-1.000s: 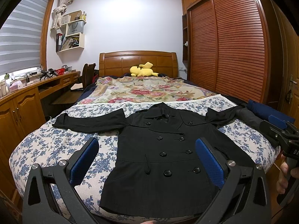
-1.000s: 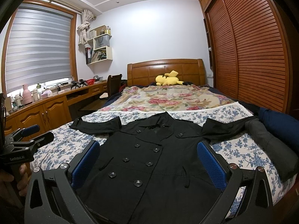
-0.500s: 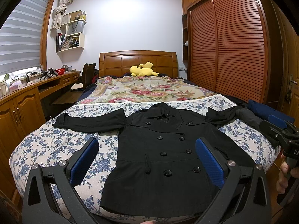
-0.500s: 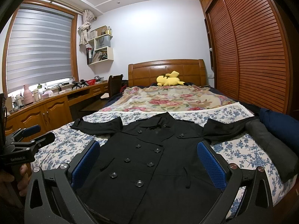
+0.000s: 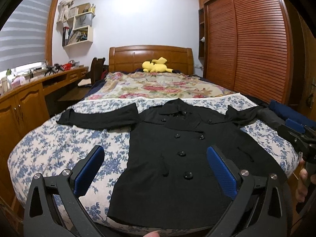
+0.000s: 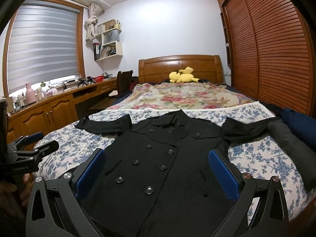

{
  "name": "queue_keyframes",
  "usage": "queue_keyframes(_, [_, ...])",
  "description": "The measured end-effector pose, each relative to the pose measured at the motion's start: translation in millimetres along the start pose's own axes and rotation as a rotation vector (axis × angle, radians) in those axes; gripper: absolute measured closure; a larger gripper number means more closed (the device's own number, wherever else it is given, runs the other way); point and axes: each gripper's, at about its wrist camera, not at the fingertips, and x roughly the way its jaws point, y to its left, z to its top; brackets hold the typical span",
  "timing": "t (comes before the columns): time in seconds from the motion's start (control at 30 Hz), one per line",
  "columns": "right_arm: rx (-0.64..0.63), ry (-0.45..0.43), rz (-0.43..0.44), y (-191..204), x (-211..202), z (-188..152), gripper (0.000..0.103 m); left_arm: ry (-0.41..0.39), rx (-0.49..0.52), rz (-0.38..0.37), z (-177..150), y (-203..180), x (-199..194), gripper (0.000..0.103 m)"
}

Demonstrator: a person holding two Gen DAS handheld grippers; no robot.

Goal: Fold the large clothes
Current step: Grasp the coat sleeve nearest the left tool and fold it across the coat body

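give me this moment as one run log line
stage: pre-grasp | black coat flat, buttoned, sleeves spread on bed | left gripper open, empty | right gripper open, empty | folds: none

We see a black coat (image 5: 183, 154) of matt woven cloth, its round buttons (image 6: 149, 190) glossy like plastic. Under it lies a soft cotton-looking sheet (image 5: 59, 146) printed with blue flowers, and beyond that a flowered blanket (image 6: 183, 96) with a rougher, nubby edge. The headboard (image 5: 150, 59) and cabinets (image 6: 47, 116) are varnished wood with a warm sheen; the slatted wardrobe doors (image 5: 256, 45) look ribbed and semi-gloss. Our left gripper (image 5: 155, 170) and right gripper (image 6: 157, 174) are matt black plastic or metal (we cannot tell which) with textured blue pads (image 6: 223, 174) and shiny metal screws. The yellow toy (image 5: 156, 65) looks plush.
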Motion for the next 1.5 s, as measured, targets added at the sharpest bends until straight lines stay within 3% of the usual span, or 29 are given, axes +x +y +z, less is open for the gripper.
queue_keyframes(0.37, [-0.024, 0.023, 0.047, 2.8, 47.7, 6.3, 0.0, 0.047, -0.014, 0.053, -22.2, 22.6, 37.5, 0.0])
queue_keyframes(0.8, [-0.061, 0.075, 0.183, 1.2, 117.9, 14.5, 0.0, 0.139, -0.067, 0.146, -33.5, 62.0, 77.5, 0.0])
queue_keyframes(1.17, [-0.117, 0.127, 0.234, 6.8, 175.6, 31.2, 0.0, 0.148, -0.089, 0.166, 3.6, 119.3, 116.8, 0.0])
queue_keyframes(1.5, [-0.152, 0.24, 0.246, -11.4, 197.4, 14.0, 0.0, 0.229, -0.11, 0.121, 22.9, 166.7, 196.5, 0.0])
